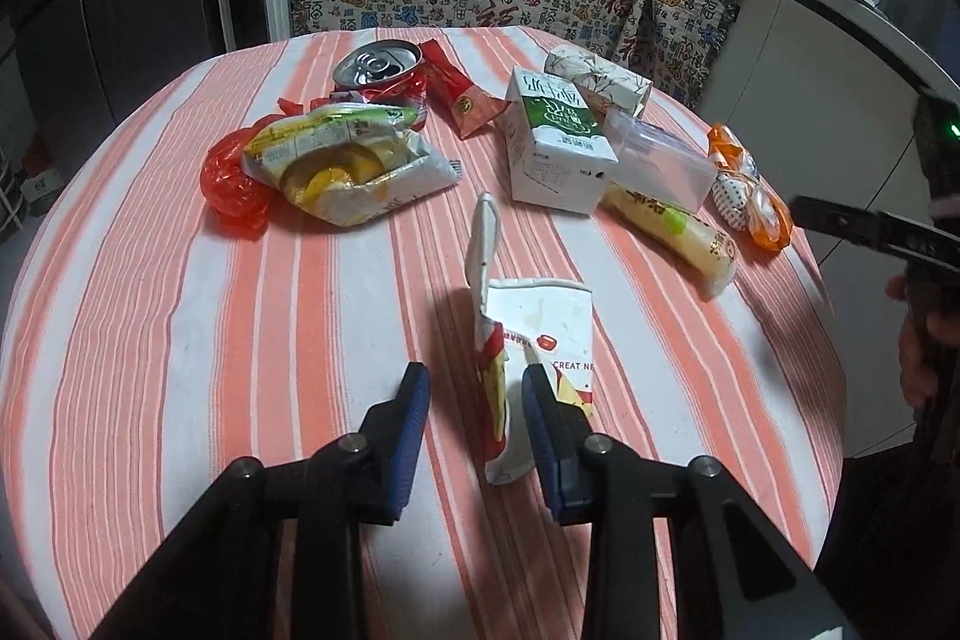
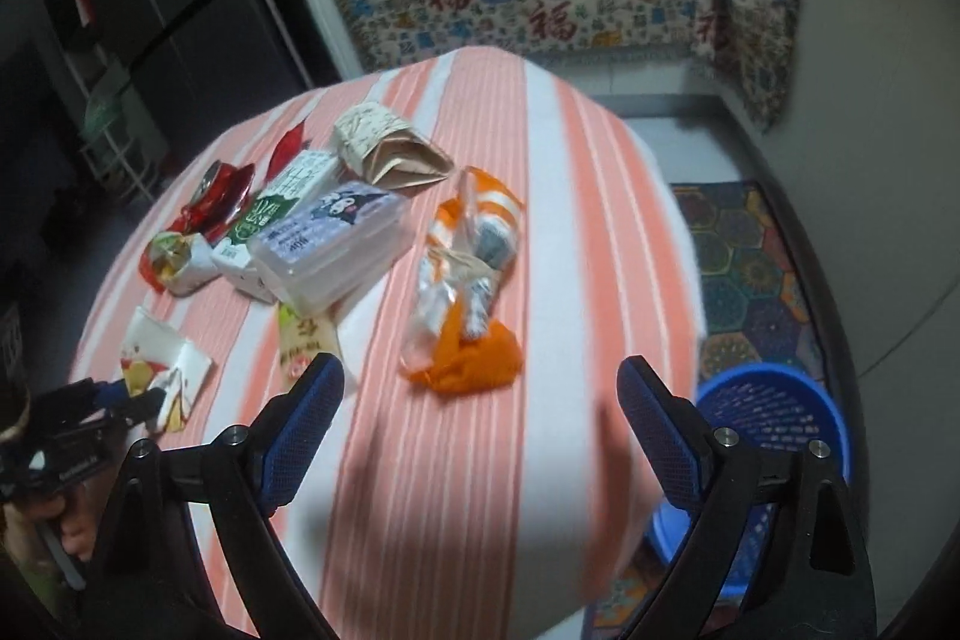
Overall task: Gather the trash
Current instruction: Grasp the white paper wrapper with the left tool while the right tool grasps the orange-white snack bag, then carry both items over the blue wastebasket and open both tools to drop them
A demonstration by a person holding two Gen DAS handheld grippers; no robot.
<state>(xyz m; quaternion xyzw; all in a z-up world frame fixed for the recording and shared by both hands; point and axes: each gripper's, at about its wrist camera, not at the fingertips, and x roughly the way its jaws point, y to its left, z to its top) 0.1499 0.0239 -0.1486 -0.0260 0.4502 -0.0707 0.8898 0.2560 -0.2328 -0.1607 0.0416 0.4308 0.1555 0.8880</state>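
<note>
- A round table with an orange-striped cloth point(image 1: 180, 340) is covered in litter; collecting looks barely begun.
- The left gripper point(image 1: 474, 400) has its jaws parted around a torn white wrapper point(image 1: 534, 322) lying near the table's front edge; I cannot tell whether they are pressing it.
- The right gripper point(image 2: 480, 400) is wide open and holds nothing, hovering over bare cloth near an orange wrapper point(image 2: 462, 364).
- A blue basket point(image 2: 774, 412) stands on the floor beside the table; its contents are not visible.
- Still on the table: milk carton point(image 1: 558, 142), crushed can point(image 1: 378, 67), clear plastic box point(image 2: 330, 244), yellow snack bag point(image 1: 342, 166).
</note>
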